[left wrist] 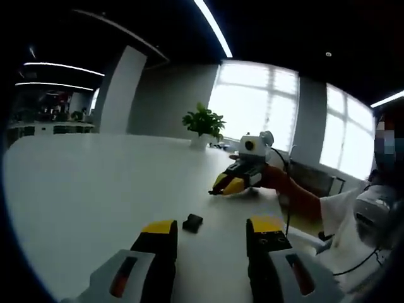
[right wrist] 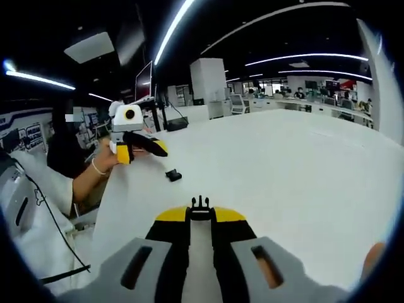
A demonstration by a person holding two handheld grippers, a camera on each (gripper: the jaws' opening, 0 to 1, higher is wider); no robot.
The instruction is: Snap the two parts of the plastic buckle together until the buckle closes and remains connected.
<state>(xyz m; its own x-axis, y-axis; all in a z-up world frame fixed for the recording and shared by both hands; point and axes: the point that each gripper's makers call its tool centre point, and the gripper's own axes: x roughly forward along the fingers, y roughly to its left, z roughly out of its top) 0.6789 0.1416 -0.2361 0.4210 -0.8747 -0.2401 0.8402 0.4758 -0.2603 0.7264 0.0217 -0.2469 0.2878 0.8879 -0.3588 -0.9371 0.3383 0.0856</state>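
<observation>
Read no brand, label or writing anywhere on the tools or parts. In the left gripper view, saw the left gripper [left wrist: 211,233] with its yellow-tipped jaws set wide apart and holding nothing, low over a broad white table [left wrist: 95,189]. Just ahead of those tips, slightly toward the left jaw, lay a small black buckle part [left wrist: 192,222] flat on the table, touching neither jaw. Farther off, found the right gripper [left wrist: 228,184] resting near the table edge in a person's hand [left wrist: 278,180], with a potted plant [left wrist: 203,123] standing beyond it before bright windows. In the right gripper view, found that gripper's jaws [right wrist: 201,218] drawn narrow and pinched on a second black buckle piece [right wrist: 201,205], its prongs sticking up past the tips. Across the table lay the loose buckle part [right wrist: 173,175], well apart from the held piece, and just beyond it hovered the left gripper [right wrist: 142,148]; possibly slightly above the surface, hard to judge at that distance.
</observation>
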